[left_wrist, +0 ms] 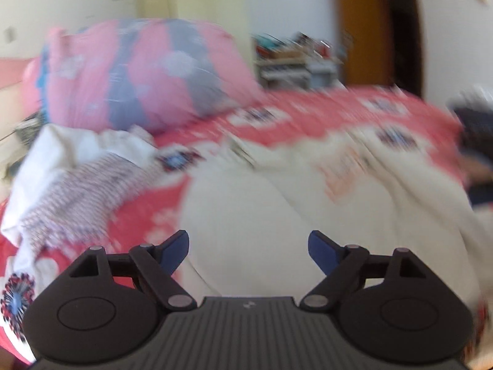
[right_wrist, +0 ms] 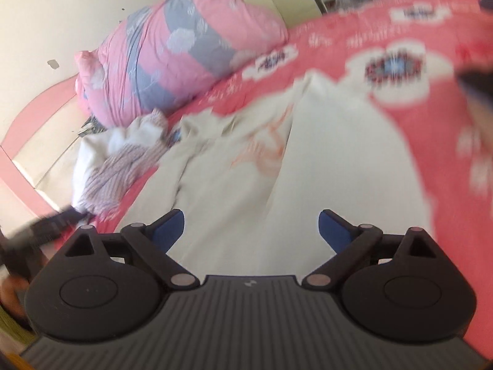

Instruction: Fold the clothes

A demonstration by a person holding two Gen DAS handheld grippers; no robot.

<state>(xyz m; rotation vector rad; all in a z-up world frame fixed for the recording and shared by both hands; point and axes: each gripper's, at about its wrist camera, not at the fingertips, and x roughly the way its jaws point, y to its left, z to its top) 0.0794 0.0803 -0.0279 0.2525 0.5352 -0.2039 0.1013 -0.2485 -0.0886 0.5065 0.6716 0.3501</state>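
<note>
Cream cotton garment (left_wrist: pixel 277 191), rumpled and blurred, lay spread on the red flower-patterned bedsheet (left_wrist: pixel 308 114) beneath both grippers, the left gripper (left_wrist: pixel 248 246) and right gripper (right_wrist: pixel 251 226) each gaping wide with nothing between their blue pads.

The cream garment (left_wrist: pixel 277 191) looks like soft matt cloth, creased, with a faint orange print. The bed sheet (right_wrist: pixel 354 34) under it is matt red printed cloth. The bundled quilt (left_wrist: pixel 148 71) is pink and grey cloth with a slight sheen. The striped garment (right_wrist: pixel 120 166) is thin, crumpled cloth. The left tool (left_wrist: pixel 248 246) and the right tool (right_wrist: pixel 251 225) are matt black plastic with ribbed housings, blue pads and small dull metal pins. The door (left_wrist: pixel 360 24) looks like smooth wood.
</note>
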